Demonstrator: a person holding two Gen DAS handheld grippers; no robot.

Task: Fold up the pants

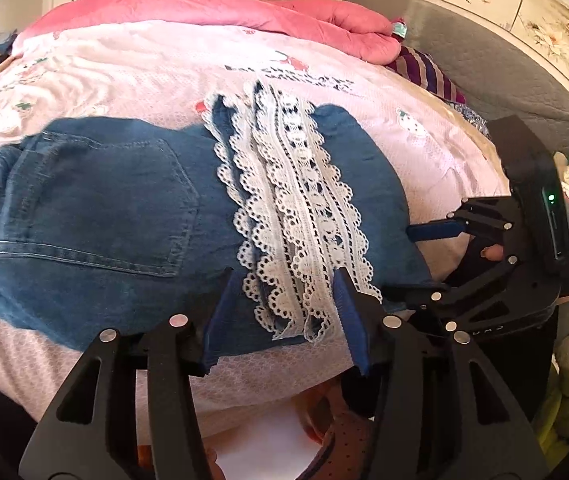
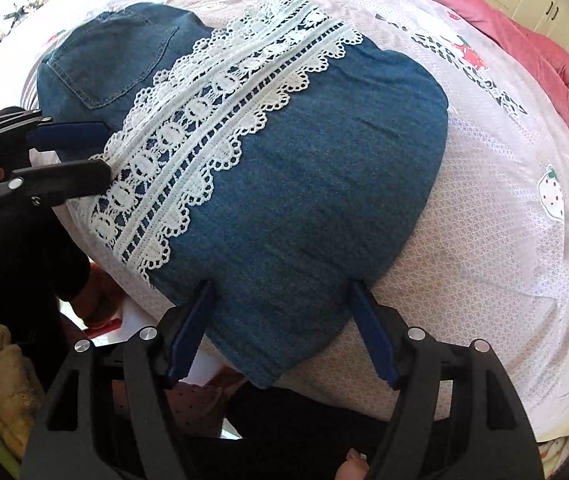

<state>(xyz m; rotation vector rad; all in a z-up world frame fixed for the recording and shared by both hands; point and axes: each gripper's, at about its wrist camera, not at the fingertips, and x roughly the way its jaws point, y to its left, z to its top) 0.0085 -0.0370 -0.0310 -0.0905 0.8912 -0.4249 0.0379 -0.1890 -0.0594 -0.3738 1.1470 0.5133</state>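
- Denim pants (image 1: 96, 216) lie folded on the pink bedsheet (image 1: 132, 68), lace trim (image 1: 296, 208) across the middle.
- Left gripper (image 1: 280, 312) and right gripper (image 2: 280, 320) – both spread, released, at the near edge.
- Pink quilt (image 1: 212, 4) bunched behind.

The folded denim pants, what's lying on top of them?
White lace trim lies across the denim pants; the pink sheet lies beneath. Whatever sits inside the fold is covered.

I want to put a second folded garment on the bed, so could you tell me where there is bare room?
Free: the pink printed bedsheet right of the folded blue denim pants with white lace trim, up to the pink quilt. Crowded: the near edge, where the left gripper and right gripper sit.
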